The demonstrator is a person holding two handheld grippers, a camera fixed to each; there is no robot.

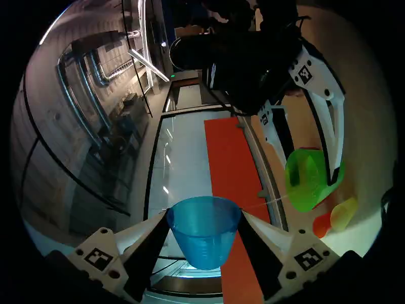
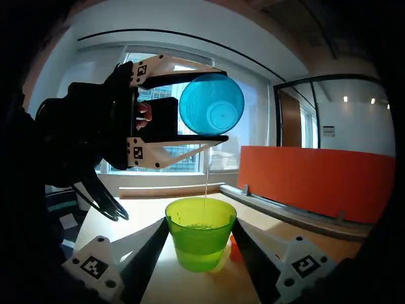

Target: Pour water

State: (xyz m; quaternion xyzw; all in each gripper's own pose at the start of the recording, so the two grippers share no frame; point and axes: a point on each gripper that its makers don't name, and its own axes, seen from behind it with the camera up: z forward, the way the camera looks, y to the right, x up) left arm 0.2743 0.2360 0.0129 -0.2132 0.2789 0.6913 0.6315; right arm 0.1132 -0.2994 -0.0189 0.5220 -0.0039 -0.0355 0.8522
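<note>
Left gripper [image 1: 204,219], clamping blue cup [image 1: 204,243], is pouring.
Right gripper [image 2: 201,225] is clasping green cup [image 2: 200,248], lower centre; tilting further seems next.

Blue cup [image 2: 211,105] tipped, green cup [image 2: 200,239] upright

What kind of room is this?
Probably an office: big windows facing city buildings, an orange divider panel along a pale desk, and a glass-walled room behind.

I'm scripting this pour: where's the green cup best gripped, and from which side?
Mid-wall of the green cup, level from the side, as the right hand-held gripper does: it stands upright and tapered, and its open top must stay clear for the stream.
</note>
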